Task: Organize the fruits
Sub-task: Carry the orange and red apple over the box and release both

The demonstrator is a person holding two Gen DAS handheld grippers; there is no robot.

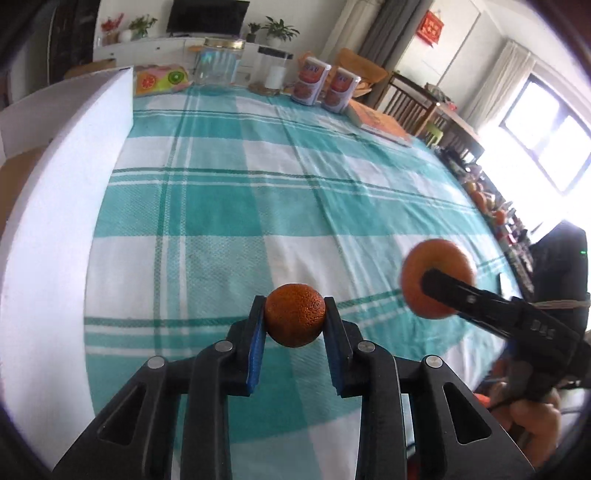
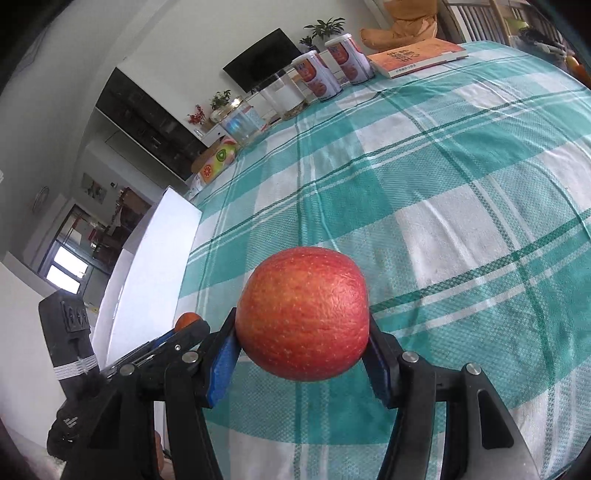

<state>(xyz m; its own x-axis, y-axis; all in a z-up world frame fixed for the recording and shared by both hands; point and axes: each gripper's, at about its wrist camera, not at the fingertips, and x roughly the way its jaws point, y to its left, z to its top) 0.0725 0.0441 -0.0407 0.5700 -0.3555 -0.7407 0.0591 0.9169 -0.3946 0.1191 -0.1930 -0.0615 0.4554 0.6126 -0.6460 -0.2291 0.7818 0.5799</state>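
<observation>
fruit, 2 pcs, both held off the cloth. left gripper: fingers closed partway onto a small orange, blue pads pressing it on both sides, fruit sitting at the finger tips above the teal-and-white plaid tablecloth. right gripper: set wider, clamped on a red apple w/ pale speckles and slightly wrinkled skin; apple fills the gap between the pads. in the left wrist view the apple shows to the right of the orange, blurred, w/ one black finger of the right gripper across it. in the right wrist view the left gripper sits at lower left, just beside the right one, only a sliver of its orange visible.

surroundings, far edge of table: clear glass jar w/ gold rim, fruit-print box (orange and kiwi slices on it), 2 cans w/ orange labels standing side by side, an orange-covered book lying flat near them. white foam board runs along the table's left side, touching the cloth edge. beyond the table: dark tv screen on the wall, potted plants on a white cabinet, wooden chairs, bright window at right.
</observation>
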